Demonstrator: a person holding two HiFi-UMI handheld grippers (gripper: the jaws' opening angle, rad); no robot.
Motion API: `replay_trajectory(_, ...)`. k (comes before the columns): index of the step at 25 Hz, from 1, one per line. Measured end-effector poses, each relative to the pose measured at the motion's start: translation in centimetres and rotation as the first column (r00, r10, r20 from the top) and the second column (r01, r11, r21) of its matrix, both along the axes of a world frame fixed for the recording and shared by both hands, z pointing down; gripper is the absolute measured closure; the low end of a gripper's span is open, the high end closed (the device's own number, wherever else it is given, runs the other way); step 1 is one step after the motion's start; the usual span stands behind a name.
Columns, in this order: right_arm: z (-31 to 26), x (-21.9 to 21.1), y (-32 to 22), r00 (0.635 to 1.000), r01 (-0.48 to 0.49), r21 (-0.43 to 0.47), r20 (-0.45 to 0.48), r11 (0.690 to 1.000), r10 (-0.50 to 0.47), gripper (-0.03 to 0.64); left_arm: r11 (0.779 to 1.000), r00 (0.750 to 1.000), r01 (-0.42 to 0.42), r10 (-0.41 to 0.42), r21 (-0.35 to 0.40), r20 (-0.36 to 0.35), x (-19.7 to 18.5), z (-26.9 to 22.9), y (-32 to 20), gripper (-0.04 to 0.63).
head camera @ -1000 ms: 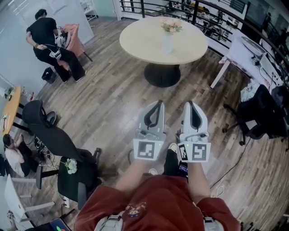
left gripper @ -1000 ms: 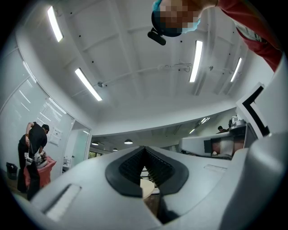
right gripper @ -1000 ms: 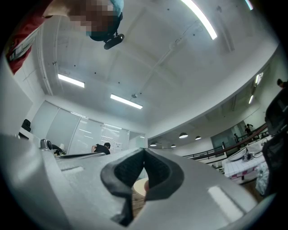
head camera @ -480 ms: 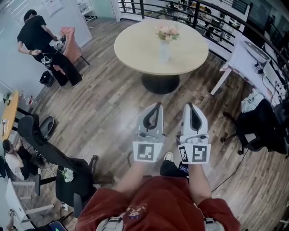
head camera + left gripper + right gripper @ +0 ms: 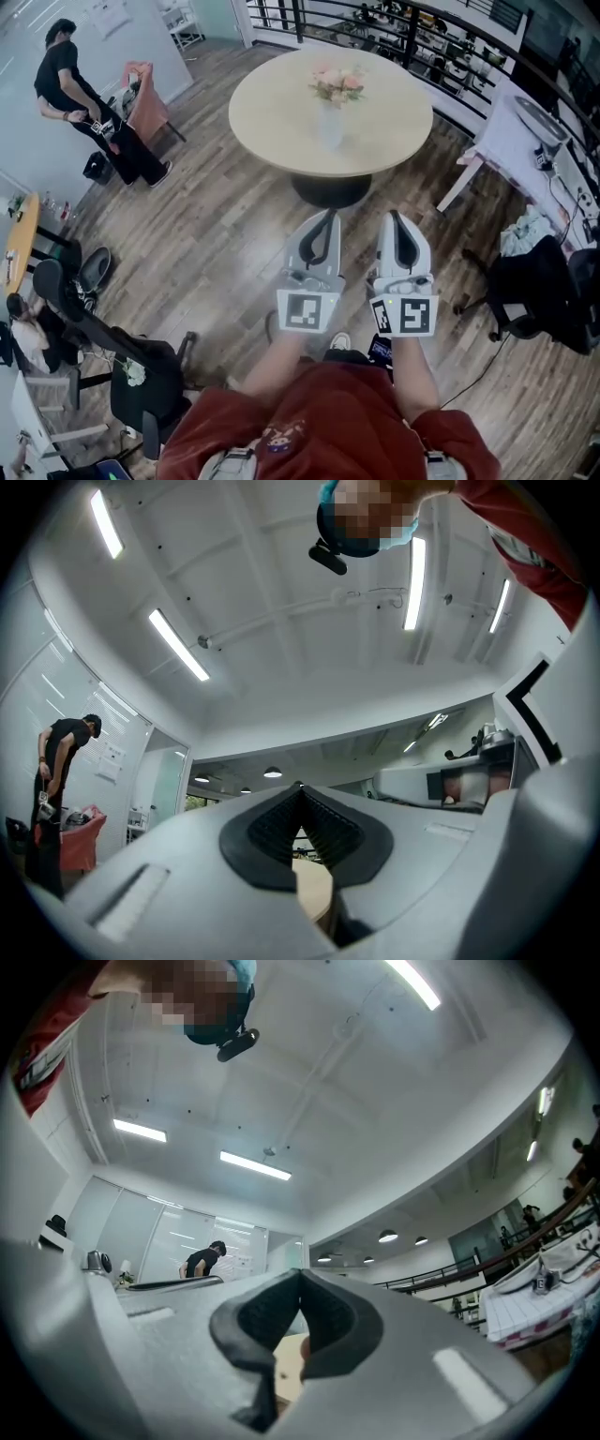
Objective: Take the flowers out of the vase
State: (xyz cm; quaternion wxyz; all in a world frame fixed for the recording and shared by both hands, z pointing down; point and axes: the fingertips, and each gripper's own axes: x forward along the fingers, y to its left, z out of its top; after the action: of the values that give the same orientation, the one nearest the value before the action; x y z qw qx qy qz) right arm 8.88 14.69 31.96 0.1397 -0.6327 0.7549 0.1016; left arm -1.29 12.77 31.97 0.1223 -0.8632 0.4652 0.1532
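Seen from above, a pale round table [image 5: 281, 112] stands on a wooden floor [image 5: 225, 234] near the top of the frame. A clear vase [image 5: 330, 128] sits upright near the table's middle and holds pink and cream flowers [image 5: 336, 84]. The left gripper [image 5: 325, 217] and right gripper [image 5: 392, 217] are held side by side over the floor, well short of the table, both pointing toward it with their jaw tips drawn together and nothing between them. A red shirt [image 5: 328, 422] fills the bottom edge. A person in black [image 5: 70, 94] bends forward at the upper left, a black office chair [image 5: 131, 366] stands at the lower left, and a white table [image 5: 525, 131] stands at the right.
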Motion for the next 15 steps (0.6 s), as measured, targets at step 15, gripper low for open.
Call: replay_trajectory(15, 1.2, 2.7, -10.5, 0.999, 0.051, -0.013, -0.003, 0.999, -0.051, 0.614, 0.999, 0.999, 0.038, -0.038, -0.031, 0.013, 2.8, 1.5, -10.0, 0.591)
